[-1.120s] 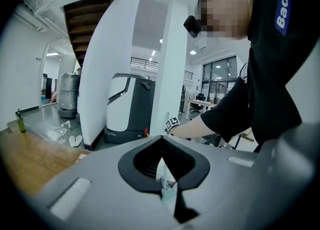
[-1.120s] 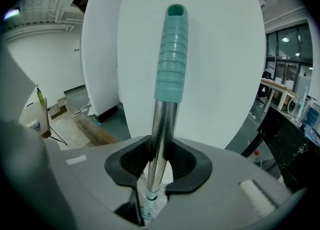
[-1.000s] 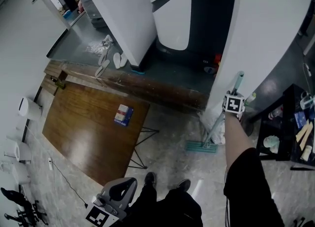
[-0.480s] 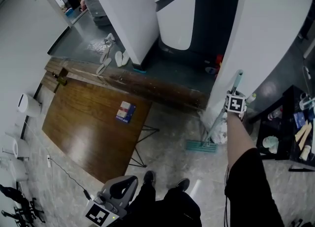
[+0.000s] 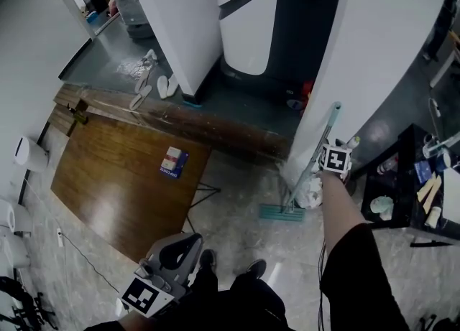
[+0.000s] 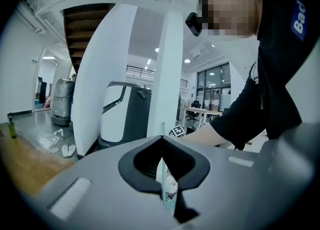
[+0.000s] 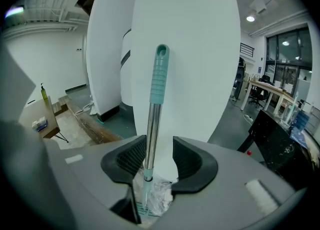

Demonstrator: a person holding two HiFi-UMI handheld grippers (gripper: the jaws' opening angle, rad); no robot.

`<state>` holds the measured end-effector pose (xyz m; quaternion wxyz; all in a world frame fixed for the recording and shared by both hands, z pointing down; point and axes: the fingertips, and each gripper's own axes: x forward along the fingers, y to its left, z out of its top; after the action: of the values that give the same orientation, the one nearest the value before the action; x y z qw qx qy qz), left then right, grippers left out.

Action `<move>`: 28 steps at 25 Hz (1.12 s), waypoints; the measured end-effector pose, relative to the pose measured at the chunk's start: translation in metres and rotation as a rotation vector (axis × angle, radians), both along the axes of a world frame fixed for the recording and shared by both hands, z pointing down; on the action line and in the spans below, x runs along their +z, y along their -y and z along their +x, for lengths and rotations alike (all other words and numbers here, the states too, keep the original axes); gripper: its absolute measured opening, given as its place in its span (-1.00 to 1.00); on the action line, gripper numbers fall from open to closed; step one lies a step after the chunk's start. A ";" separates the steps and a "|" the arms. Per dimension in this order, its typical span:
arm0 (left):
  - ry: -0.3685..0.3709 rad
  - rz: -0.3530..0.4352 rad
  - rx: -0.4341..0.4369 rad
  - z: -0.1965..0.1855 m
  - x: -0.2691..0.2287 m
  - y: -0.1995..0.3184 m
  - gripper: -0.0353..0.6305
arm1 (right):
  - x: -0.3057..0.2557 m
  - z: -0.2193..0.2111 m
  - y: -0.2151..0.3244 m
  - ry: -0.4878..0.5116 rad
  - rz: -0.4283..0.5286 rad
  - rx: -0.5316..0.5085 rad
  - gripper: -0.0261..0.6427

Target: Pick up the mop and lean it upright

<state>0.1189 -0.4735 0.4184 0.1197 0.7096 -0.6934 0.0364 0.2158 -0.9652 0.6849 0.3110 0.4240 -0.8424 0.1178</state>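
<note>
The mop stands upright, its teal-tipped metal handle (image 5: 332, 117) leaning on the white pillar (image 5: 374, 42) and its teal head (image 5: 282, 213) flat on the floor. My right gripper (image 5: 329, 148) is at the upper handle. In the right gripper view the handle (image 7: 154, 109) rises between the jaws of that gripper (image 7: 160, 146), close against the left pad (image 7: 134, 155), with a clear gap to the right pad. The jaws stand open around it. My left gripper (image 5: 185, 245) hangs low at my side, its tips (image 6: 161, 139) together, holding nothing.
A crumpled plastic bag (image 5: 310, 192) lies at the pillar's foot beside the mop head. A wooden table (image 5: 115, 186) carries a small box (image 5: 171, 162) at left. A black shelf unit (image 5: 402, 200) with bottles stands at right. Slippers (image 5: 154, 85) lie behind a raised floor edge.
The mop stays leaning on the pillar with my right gripper at its handle. The whole scene has slid a little left and down as my head moved.
</note>
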 end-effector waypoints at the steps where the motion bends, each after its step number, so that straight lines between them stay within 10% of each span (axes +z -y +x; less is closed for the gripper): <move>1: 0.000 0.006 0.006 0.001 -0.003 0.002 -0.85 | -0.002 0.002 -0.004 0.007 0.000 0.002 -0.41; 28: -0.098 0.195 0.387 -0.002 -0.028 -0.027 -0.85 | -0.149 0.001 -0.310 0.336 0.124 -0.032 -0.90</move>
<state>0.1171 -0.4462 0.3901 0.0752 0.8385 -0.5380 -0.0431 0.2172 -0.6553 0.5360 0.1410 0.4029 -0.8949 0.1301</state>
